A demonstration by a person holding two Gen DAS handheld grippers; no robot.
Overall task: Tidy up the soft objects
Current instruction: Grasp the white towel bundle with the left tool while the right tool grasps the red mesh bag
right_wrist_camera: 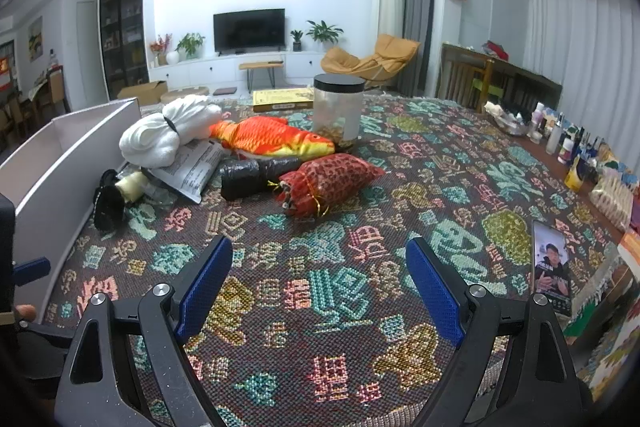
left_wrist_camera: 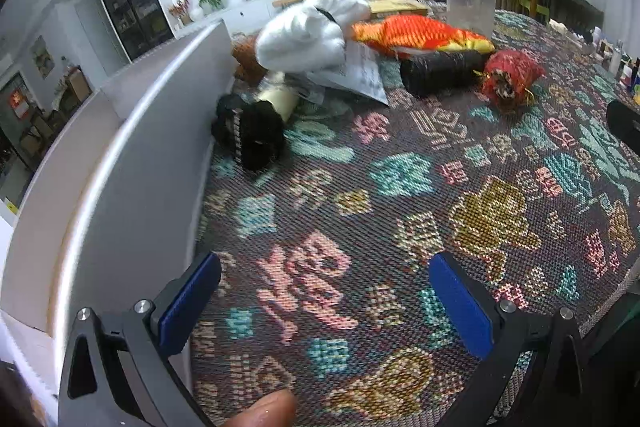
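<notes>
Soft things lie in a loose heap on the patterned tablecloth [right_wrist_camera: 360, 259]: a white plush [right_wrist_camera: 168, 135], an orange fish plush [right_wrist_camera: 272, 139], a red mesh pouch [right_wrist_camera: 328, 183], a black roll [right_wrist_camera: 256, 175] and a small black item [right_wrist_camera: 108, 203]. They also show in the left wrist view: white plush [left_wrist_camera: 308, 31], fish [left_wrist_camera: 420, 35], pouch [left_wrist_camera: 512, 75], black roll [left_wrist_camera: 440, 73], black item [left_wrist_camera: 250, 133]. A white open box [right_wrist_camera: 60, 163] stands at the left, its wall [left_wrist_camera: 140, 163] close beside my left gripper [left_wrist_camera: 324, 295]. My left gripper is open and empty. My right gripper [right_wrist_camera: 320, 279] is open and empty, short of the heap.
A clear jar with a black lid [right_wrist_camera: 338, 107] stands behind the fish. A printed paper packet [right_wrist_camera: 192, 167] lies under the white plush. A phone [right_wrist_camera: 552, 267] lies at the right, and bottles and clutter [right_wrist_camera: 572, 143] line the table's right edge.
</notes>
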